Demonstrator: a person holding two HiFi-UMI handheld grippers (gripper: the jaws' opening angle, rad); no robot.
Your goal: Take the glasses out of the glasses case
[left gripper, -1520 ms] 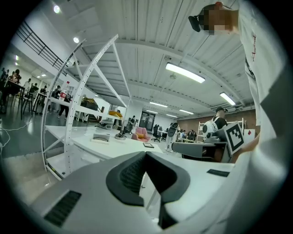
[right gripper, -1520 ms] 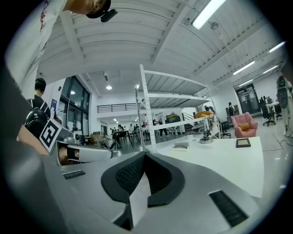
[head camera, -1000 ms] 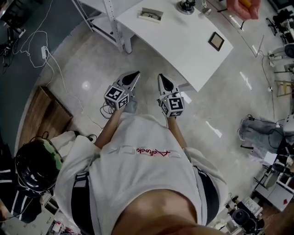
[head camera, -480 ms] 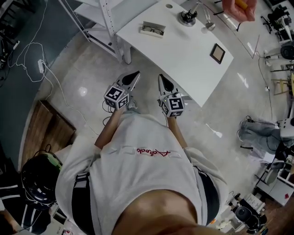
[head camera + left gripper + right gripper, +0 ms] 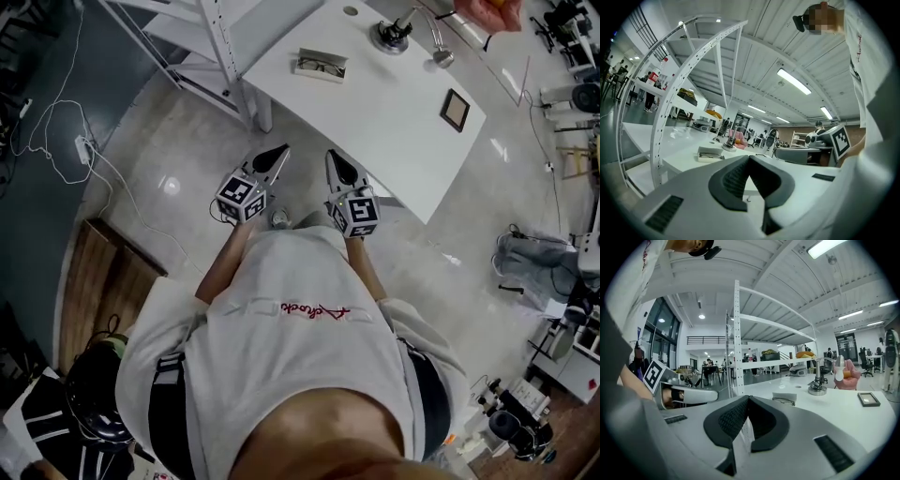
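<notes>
Right hand-held gripper closed, glasses case lengthwise left-right

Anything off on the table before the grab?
Nothing stands out. The glasses case lies open on the white table, glasses inside. The left gripper and right gripper are shut, empty, short of the table.

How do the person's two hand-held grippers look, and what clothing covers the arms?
The left gripper and right gripper each have light grey pointed tongs with black ribbed pads and carry a white cube printed with black square markers. The person wears a white short-sleeved shirt with red lettering.
</notes>
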